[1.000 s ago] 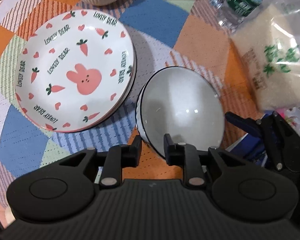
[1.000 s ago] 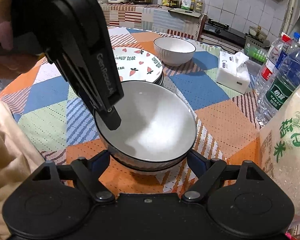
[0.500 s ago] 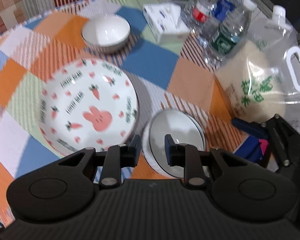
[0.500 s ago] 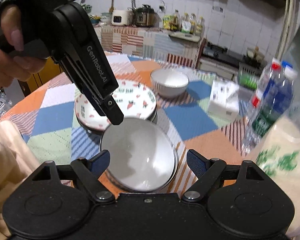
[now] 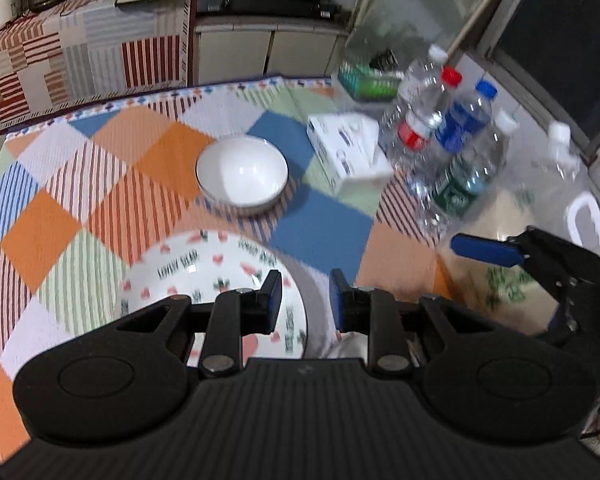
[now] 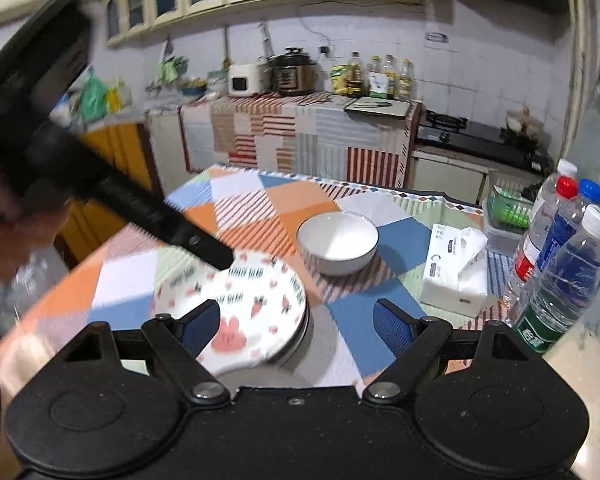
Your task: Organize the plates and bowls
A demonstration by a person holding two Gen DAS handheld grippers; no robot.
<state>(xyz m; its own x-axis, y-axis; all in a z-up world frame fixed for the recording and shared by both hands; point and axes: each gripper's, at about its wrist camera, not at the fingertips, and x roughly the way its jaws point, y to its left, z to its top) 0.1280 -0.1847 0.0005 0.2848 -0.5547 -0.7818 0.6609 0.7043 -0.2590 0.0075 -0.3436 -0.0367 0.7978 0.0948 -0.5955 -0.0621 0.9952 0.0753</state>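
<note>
Two claws hang above the surface, both with fingers apart and holding nothing: left claw, right claw. Under them sits the bunny plate. Behind it sits the white bowl.

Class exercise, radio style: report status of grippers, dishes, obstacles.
Left gripper open, right gripper open. Bunny plate near, white bowl beyond. Tissue box beside bowl.

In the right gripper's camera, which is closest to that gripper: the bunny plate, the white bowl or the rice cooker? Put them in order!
1. Bunny plate, just ahead of the right gripper, slightly left.
2. White bowl, mid-table.
3. Rice cooker, on the back counter.
</note>
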